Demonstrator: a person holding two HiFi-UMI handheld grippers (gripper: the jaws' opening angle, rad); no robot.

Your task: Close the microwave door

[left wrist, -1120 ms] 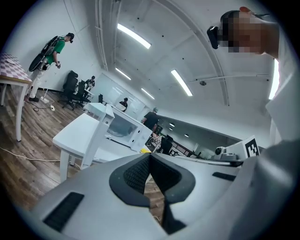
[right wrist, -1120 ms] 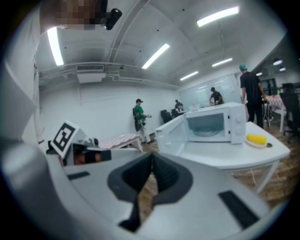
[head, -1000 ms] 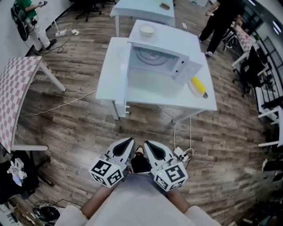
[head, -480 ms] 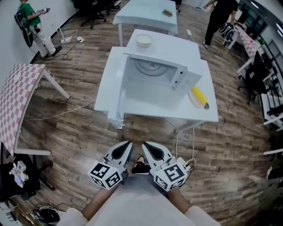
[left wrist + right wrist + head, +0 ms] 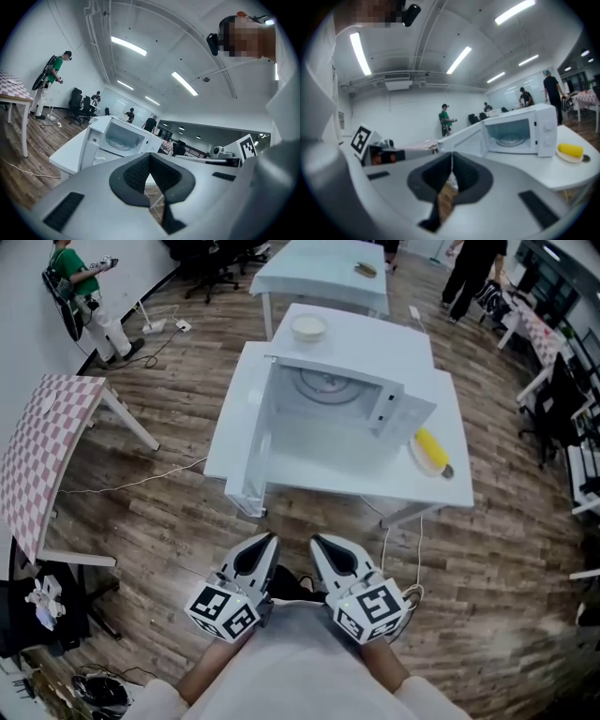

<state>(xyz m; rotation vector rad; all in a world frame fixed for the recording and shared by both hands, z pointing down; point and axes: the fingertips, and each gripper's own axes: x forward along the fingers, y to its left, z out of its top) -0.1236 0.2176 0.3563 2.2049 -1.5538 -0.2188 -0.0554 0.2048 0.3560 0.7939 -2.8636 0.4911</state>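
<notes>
A white microwave [image 5: 349,397] stands on a white table [image 5: 347,470], its cavity and glass turntable showing. Its door [image 5: 246,432] hangs wide open, swung out to the left. Both grippers sit low in the head view, close to the person's body and well short of the table. The left gripper [image 5: 267,542] is shut with nothing in it, and so is the right gripper [image 5: 320,543]. The left gripper view has the microwave [image 5: 123,138] ahead beyond the shut left gripper [image 5: 149,158]. Beyond the shut right gripper [image 5: 452,158], the right gripper view shows the microwave [image 5: 520,133] and its door [image 5: 461,139].
A yellow item on a plate [image 5: 429,452] lies on the table right of the microwave. A bowl [image 5: 308,328] sits on the microwave's top. A checkered table [image 5: 42,451] stands at the left, another white table [image 5: 323,273] behind. Cables cross the wood floor. People stand far off.
The table and microwave sit slightly lower and nearer in the head view. Both grippers stay shut and side by side near the body.
</notes>
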